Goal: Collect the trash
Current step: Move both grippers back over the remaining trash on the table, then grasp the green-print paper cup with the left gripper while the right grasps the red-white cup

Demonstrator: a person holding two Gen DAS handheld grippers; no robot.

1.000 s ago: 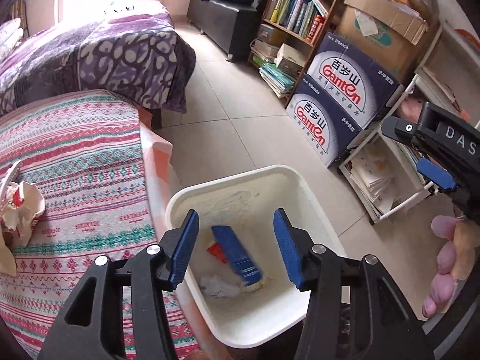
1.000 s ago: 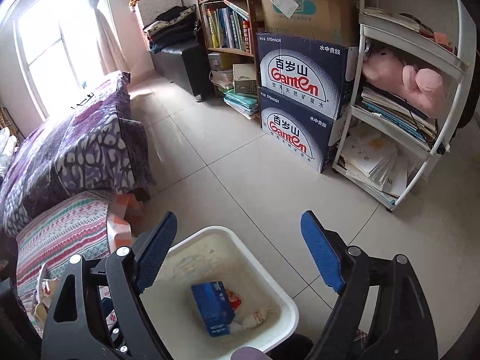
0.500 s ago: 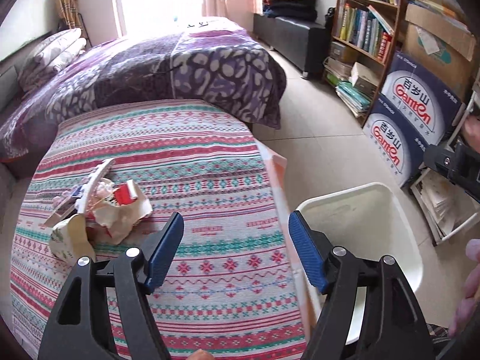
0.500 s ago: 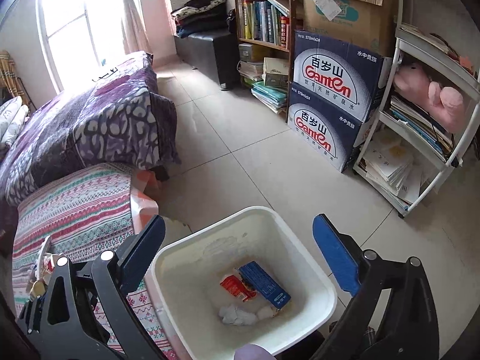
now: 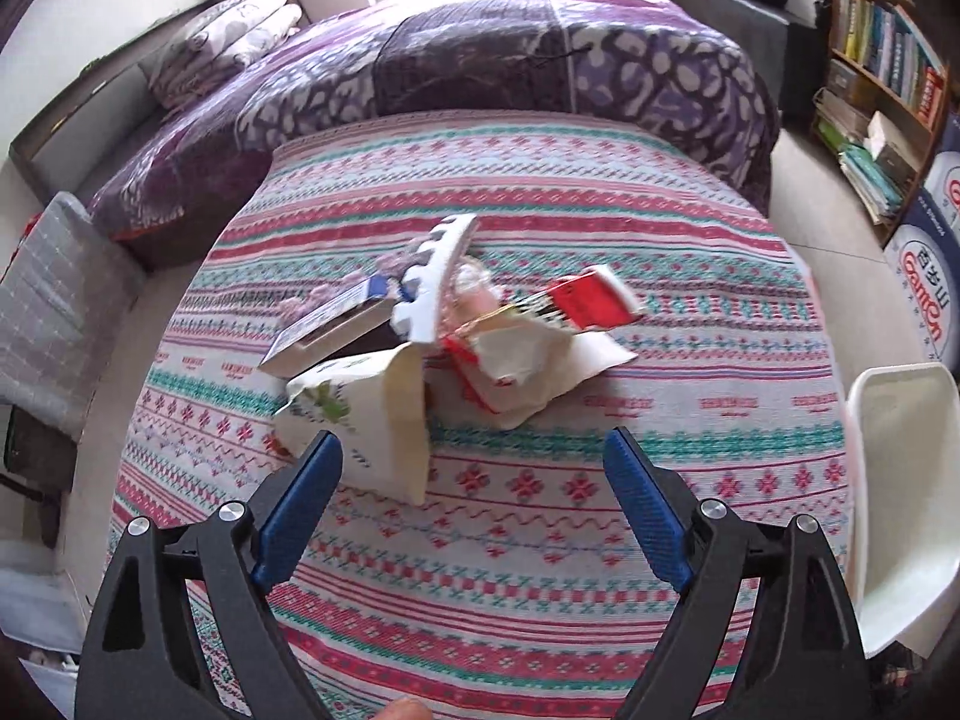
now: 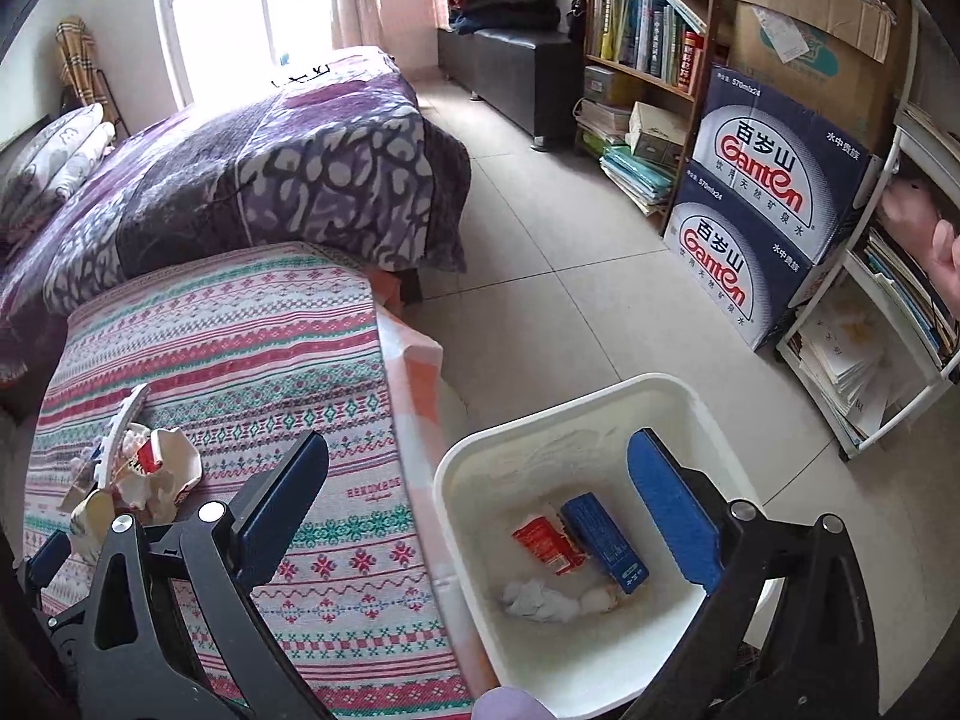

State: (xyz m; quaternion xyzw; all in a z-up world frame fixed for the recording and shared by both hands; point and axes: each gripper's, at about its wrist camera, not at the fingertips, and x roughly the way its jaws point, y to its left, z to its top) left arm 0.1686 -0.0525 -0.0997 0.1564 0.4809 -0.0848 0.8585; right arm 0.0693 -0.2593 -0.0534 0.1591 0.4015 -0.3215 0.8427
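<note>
Left claw [image 5: 471, 468] released, nothing between the blue pads; its jaws have just been opening. It hovers over the patterned cloth of the bench [image 5: 690, 468], aimed at the litter heap [image 5: 444, 330] at centre frame.

Heap holds: a cream paper bag [image 5: 366, 420] nearest the claw, lower left of the heap; a small blue-and-white carton [image 5: 324, 327] to its left; a white foam strip [image 5: 435, 276] with a scalloped edge propped upright; a red-and-white wrapper [image 5: 591, 300] at the right.

Right claw [image 6: 480, 468] also released and bare, jaws just opened wide, above the white bin [image 6: 468, 450] at lower centre of its view. Bin sits just beside the bench edge and already carries a blue box [image 6: 603, 534], a red packet [image 6: 543, 540] and crumpled tissue [image 6: 534, 600].

We judge all pieces light, thin, crushable, none fragile. Paper bag: soft, likely to fold, so pinch across its open upper edge. Foam strip may slip free; take it across the flat faces.
</note>
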